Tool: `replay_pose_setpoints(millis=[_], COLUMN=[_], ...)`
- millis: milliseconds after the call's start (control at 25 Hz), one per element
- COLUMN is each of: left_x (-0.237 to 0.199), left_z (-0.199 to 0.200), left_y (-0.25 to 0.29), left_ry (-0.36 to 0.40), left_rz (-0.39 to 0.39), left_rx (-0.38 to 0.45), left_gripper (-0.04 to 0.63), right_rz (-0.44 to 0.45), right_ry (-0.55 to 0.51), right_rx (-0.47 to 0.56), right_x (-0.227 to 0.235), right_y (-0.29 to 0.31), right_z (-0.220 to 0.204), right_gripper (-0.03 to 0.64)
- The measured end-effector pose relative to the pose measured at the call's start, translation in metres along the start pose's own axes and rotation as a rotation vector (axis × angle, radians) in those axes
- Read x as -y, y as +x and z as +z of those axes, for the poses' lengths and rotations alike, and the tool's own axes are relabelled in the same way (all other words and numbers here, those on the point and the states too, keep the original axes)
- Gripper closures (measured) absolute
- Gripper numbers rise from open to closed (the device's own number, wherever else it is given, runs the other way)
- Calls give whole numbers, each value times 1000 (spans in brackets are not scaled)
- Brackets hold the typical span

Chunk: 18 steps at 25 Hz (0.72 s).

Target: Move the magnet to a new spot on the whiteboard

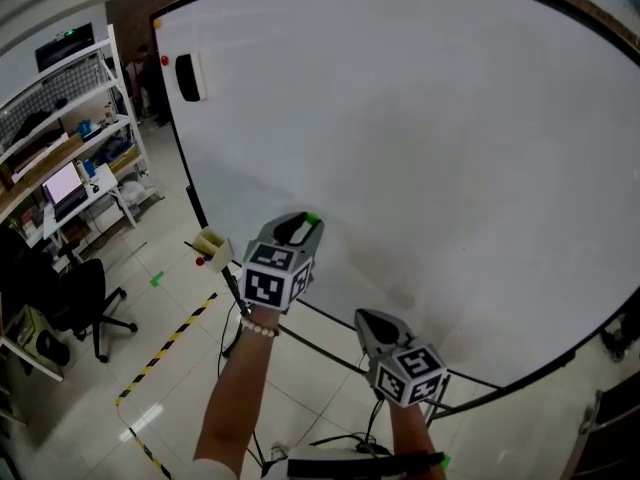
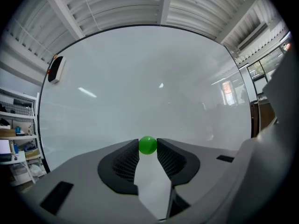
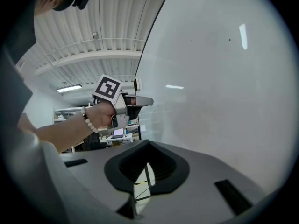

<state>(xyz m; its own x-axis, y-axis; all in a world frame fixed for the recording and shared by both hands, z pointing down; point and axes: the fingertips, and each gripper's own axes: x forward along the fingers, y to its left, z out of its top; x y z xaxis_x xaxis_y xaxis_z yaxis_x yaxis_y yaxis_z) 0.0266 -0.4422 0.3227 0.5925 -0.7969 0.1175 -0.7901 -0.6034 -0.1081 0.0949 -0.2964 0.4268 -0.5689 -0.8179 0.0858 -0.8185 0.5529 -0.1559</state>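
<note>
Left tongs (image 1: 303, 226) are held up before the whiteboard (image 1: 430, 148), marker cube toward the camera. A green magnet (image 1: 312, 219) shows at their tips; contact with the board cannot be determined. Right tongs (image 1: 372, 320) sit lower and to the right, tips toward the board. A black eraser (image 1: 188, 76) is at the board's upper left, with a red dot (image 1: 164, 61) beside it. Shelving (image 1: 60, 118) and an office chair (image 1: 85, 293) stand at left.
</note>
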Motion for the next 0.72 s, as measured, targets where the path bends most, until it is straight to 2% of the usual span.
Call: replay_pose_setpoints(millis=[720], left_x=[-8], left_z=[-5], left_y=[32], left_ry=[4], left_rz=[-24], left_rx=[-12], left_gripper=[472], right_rz=[-21], right_ry=[-17], right_rx=[18], right_x=[20], right_y=[-1], right_z=[7], right_gripper=[607])
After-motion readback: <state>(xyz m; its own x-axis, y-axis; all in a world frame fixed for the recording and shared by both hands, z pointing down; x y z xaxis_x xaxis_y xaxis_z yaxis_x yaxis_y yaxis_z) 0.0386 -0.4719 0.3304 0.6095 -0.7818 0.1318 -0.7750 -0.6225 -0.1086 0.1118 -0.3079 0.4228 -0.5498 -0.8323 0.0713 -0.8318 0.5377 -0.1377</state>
